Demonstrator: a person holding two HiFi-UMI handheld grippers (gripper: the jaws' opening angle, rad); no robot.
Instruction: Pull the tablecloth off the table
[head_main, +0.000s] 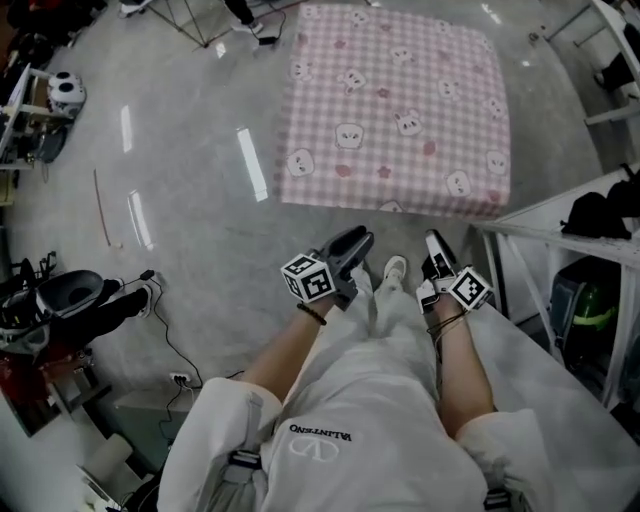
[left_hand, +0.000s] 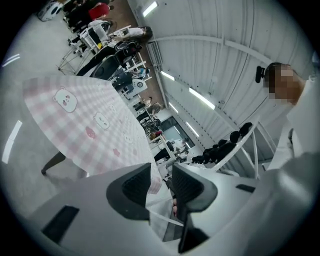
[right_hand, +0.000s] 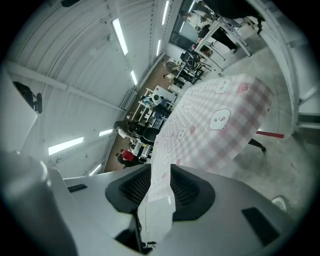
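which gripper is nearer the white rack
The right gripper: it sits just beside the white rack, while the left gripper is farther off, beyond it.

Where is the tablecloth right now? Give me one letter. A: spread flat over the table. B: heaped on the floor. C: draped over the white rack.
A: in the head view the pink checked tablecloth lies spread flat over the table, covering its top.
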